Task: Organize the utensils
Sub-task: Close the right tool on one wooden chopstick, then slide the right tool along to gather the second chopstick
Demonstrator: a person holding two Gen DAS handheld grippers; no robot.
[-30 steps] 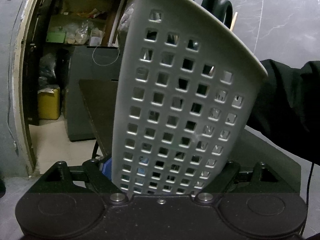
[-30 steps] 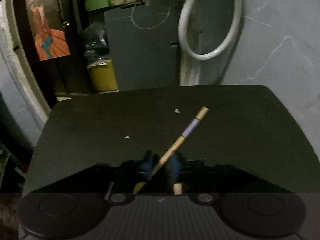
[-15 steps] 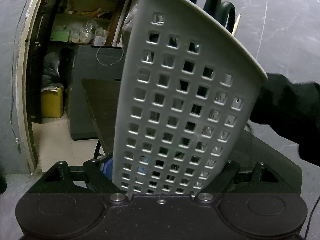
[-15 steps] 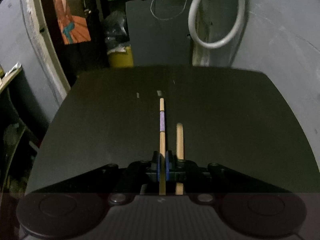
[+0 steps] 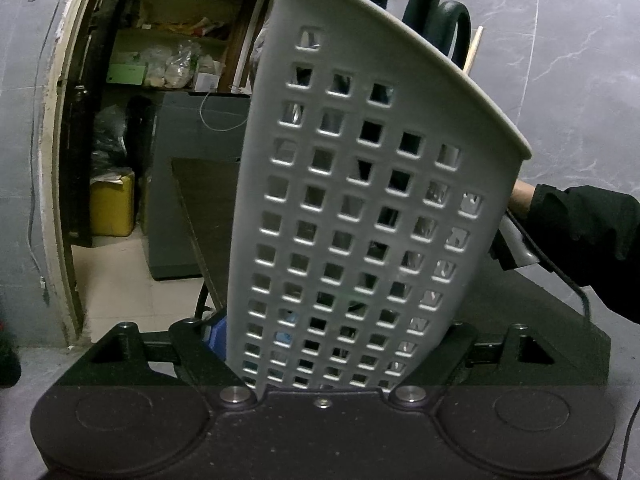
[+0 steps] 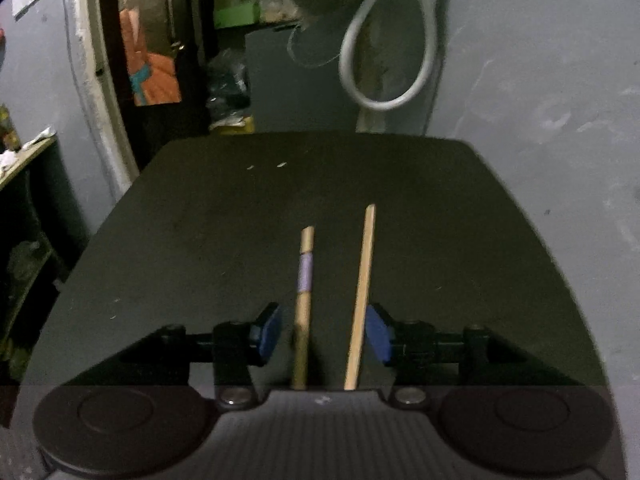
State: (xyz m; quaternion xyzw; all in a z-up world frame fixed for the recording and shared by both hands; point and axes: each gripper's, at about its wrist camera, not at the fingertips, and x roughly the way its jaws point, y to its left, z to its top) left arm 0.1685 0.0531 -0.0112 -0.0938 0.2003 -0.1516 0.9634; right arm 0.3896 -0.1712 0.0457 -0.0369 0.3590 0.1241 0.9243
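From my left wrist camera almost everything ahead is blocked by the tall pale grey plastic utensil holder with square holes (image 5: 360,216), which leans to the right and fills the middle of the view; my left gripper (image 5: 326,354) is clamped on its lower end, the jaws having just been closing, with the black fingers pressed against both sides of its base. Above its rim I see the dark green looped handles of scissors (image 5: 436,12) and the tip of a thin wooden stick (image 5: 474,50) standing inside it; more items glint through the holes, but I cannot tell what they are. To the right a person's black sleeve (image 5: 584,232) reaches in past the holder. Behind, to the left, an open doorway shows cluttered shelves and a yellow plastic canister (image 5: 112,206) on the floor. In my right wrist view, the right gripper (image 6: 322,334) stands spread over the black tabletop (image 6: 200,220), its jaws having just been opening; 2 chopsticks lie between the blue pads (image 6: 268,332): a wooden chopstick with a lilac band (image 6: 304,280) on the left and a plain wooden chopstick (image 6: 362,292) on the right, close by the right pad. A white hose loop (image 6: 384,100) hangs on the grey wall beyond.
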